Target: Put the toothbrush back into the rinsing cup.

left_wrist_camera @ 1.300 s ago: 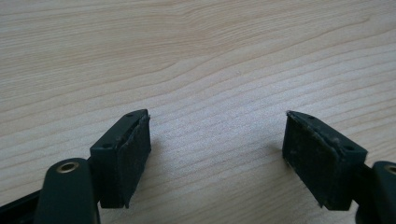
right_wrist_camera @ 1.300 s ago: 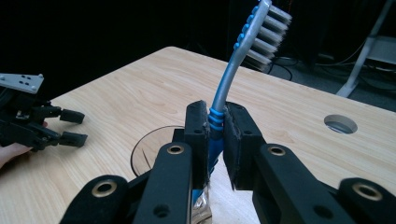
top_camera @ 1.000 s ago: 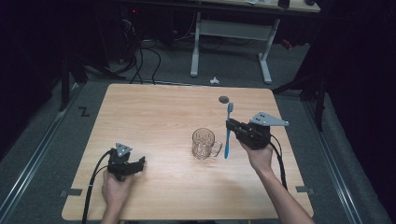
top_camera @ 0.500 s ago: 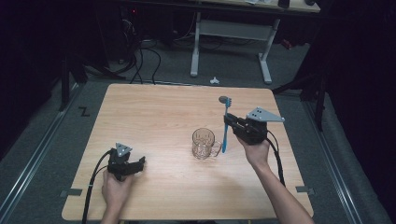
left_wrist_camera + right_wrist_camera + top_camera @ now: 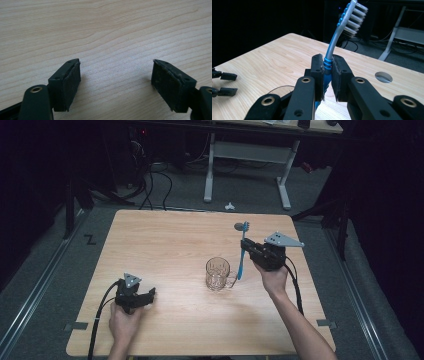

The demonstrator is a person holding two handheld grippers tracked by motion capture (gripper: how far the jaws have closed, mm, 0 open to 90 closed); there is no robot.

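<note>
A blue toothbrush (image 5: 242, 254) stands nearly upright in the air, bristle head up, just right of a clear glass mug (image 5: 218, 273) at the table's middle. My right gripper (image 5: 250, 251) is shut on its handle. In the right gripper view the two pads clamp the blue toothbrush (image 5: 331, 51) at its ribbed grip, and the bristles point right at the top. My left gripper (image 5: 148, 296) rests low at the front left of the table, jaws wide apart. Bare wood lies between its fingers (image 5: 67, 82) in the left gripper view.
The wooden table (image 5: 165, 245) has a round cable hole (image 5: 240, 226) near its far edge, which the right gripper view shows as a hole (image 5: 383, 77) too. Cables and a white desk frame (image 5: 247, 150) stand on the floor beyond. My left gripper (image 5: 223, 83) appears far off.
My right gripper has lifted the toothbrush a little and moved it left toward the mug, its lower end now beside the mug's rim. The left gripper has stayed put.
</note>
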